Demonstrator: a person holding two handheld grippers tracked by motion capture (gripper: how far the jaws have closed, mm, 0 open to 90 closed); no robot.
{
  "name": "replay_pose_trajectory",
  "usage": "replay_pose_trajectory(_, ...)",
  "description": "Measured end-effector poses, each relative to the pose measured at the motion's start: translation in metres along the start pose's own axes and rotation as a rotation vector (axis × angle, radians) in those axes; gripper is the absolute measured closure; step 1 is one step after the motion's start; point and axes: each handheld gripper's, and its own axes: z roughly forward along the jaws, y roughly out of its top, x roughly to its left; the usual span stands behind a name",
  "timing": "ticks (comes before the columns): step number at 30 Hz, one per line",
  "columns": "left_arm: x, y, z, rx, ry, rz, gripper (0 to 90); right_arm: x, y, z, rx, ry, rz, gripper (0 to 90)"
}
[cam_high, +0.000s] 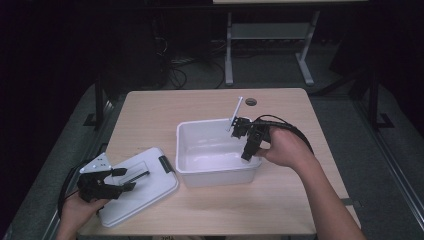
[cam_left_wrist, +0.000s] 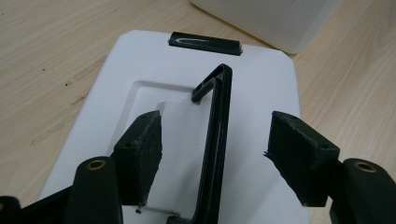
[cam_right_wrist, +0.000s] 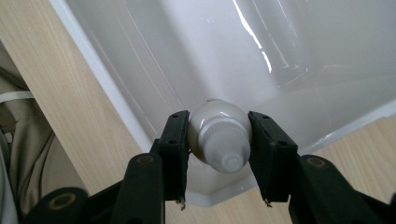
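Note:
A white bin (cam_high: 186, 150) stands open at the table's middle. Its white lid (cam_high: 150, 192) lies flat at the front left, with a black handle (cam_left_wrist: 217, 140) raised from its top. My left gripper (cam_high: 129, 178) hovers low over the lid, open, its two pads (cam_left_wrist: 144, 154) on either side of the handle without touching it. At the bin's right rim my right gripper (cam_high: 246, 156) points down into the bin. It is shut on a small white bottle (cam_right_wrist: 219, 137), whose ribbed cap faces the camera in the right gripper view; the pads press its sides.
A black latch (cam_left_wrist: 205, 43) sits on the lid's far edge, and another (cam_high: 165, 164) faces the bin. The bin's corner (cam_left_wrist: 280, 23) lies just past the lid. A cable hole (cam_high: 251, 102) marks the tabletop (cam_high: 150, 115) at the back. A desk frame (cam_high: 229, 50) stands beyond.

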Motion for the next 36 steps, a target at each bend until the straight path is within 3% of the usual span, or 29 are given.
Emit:
replay_pose_trajectory(27,-0.001,0.001,0.004,0.001,-0.005,0.000,34.2,-0.014,0.002,0.041,0.014,0.032,0.035,59.4)
replay_pose_trajectory(36,-0.001,0.001,0.004,0.003,-0.006,-0.001,34.1,-0.013,0.006,0.048,0.022,0.019,0.022,59.3)
